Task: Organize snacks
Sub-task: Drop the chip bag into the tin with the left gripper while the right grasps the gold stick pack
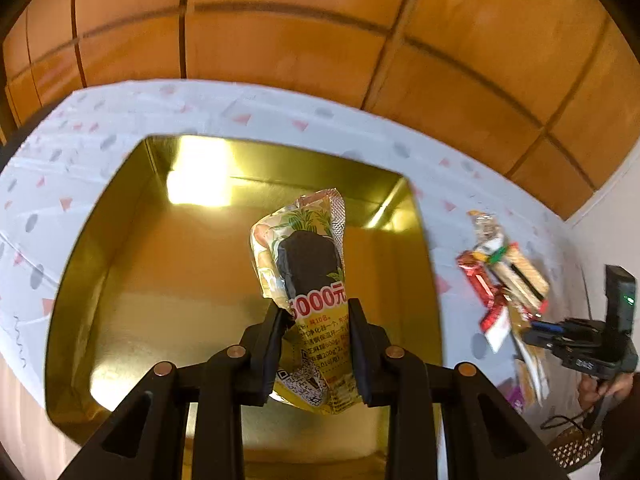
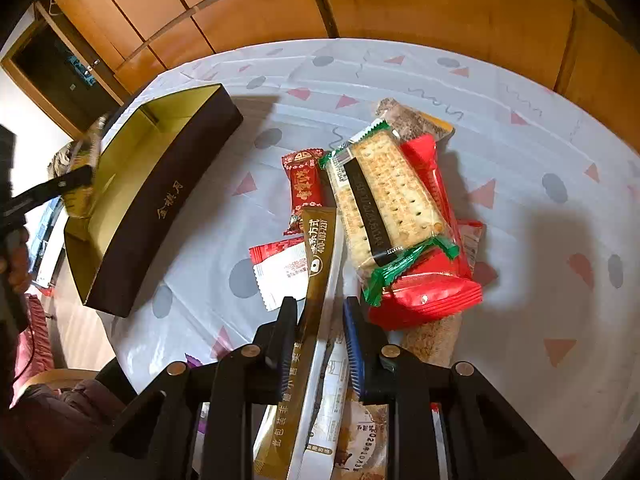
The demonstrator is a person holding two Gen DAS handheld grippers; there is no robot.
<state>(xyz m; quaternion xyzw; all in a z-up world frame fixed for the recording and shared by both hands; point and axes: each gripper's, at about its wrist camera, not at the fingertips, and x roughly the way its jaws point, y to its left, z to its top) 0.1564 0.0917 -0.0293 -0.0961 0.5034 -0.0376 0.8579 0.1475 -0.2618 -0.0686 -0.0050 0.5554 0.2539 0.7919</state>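
My left gripper is shut on a yellow snack packet and holds it above the gold-lined box. The box shows in the right wrist view as dark brown outside, at the left of the table. My right gripper is shut on a long gold-brown stick packet over the snack pile. The pile holds a cracker pack, a red pack and small red sachets. The pile also shows in the left wrist view.
A white tablecloth with pink triangles and grey dots covers the table. Orange wooden cabinets stand behind it. More packets lie under my right gripper near the table's front edge. A chair stands at the left.
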